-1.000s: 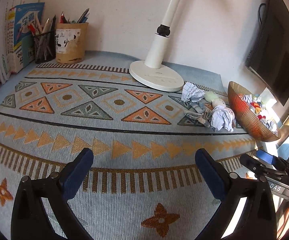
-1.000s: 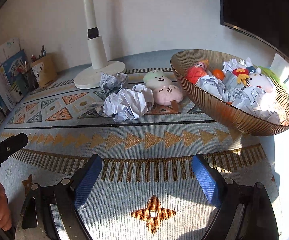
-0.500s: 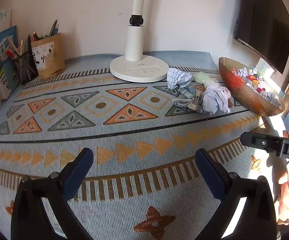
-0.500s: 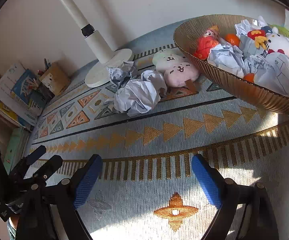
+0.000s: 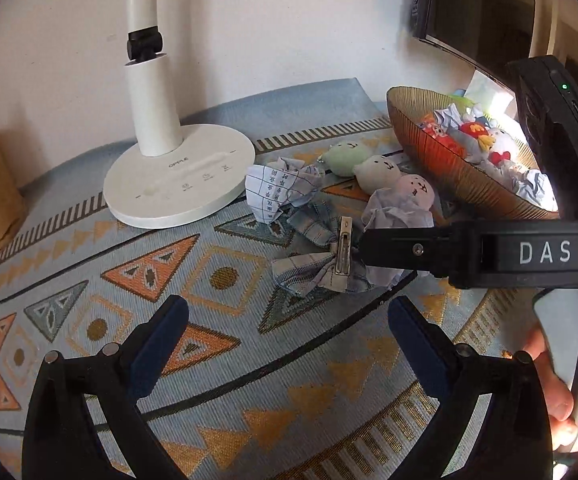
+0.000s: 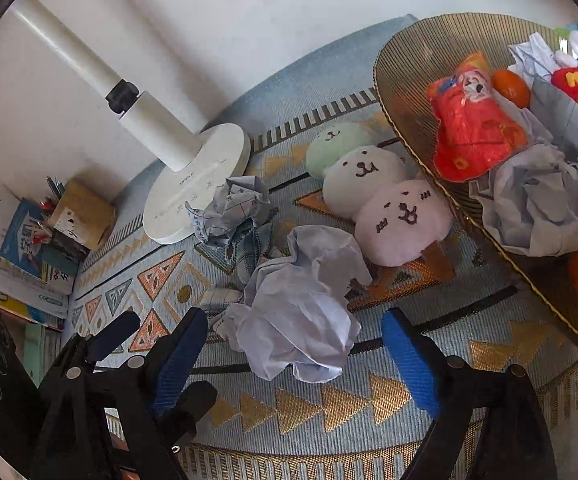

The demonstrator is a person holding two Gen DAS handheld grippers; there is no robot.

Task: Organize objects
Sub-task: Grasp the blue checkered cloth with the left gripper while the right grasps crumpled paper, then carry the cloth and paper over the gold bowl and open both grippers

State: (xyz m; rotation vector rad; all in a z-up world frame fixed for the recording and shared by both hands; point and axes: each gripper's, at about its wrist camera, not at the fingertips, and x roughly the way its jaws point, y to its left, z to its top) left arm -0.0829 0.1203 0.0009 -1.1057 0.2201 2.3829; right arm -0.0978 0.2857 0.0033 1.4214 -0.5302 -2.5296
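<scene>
1. My right hand-held gripper (image 6: 295,364) is closing around the crumpled paper ball (image 6: 301,308); the ball sits between the blue pads (image 6: 177,356), and I see no pad pressing it yet.
2. My left hand-held gripper (image 5: 289,344) is spread wide with nothing in it, hovering over the patterned mat (image 5: 129,320) on the tabletop.
3. The ball lies mid-mat, just beside the pink plush (image 6: 403,220) and near the ribbed bowl (image 6: 409,60) at the right edge.
4. Handling, my read: very light, soft, crushable, not slippery. It will deform and spring back rather than break.
5. Grip across its widest middle, with modest squeeze. Loose flaps at the edges would likely tear or slip.
6. Risk: catching the checked cloth clip (image 5: 343,252) lying just beside it.
</scene>
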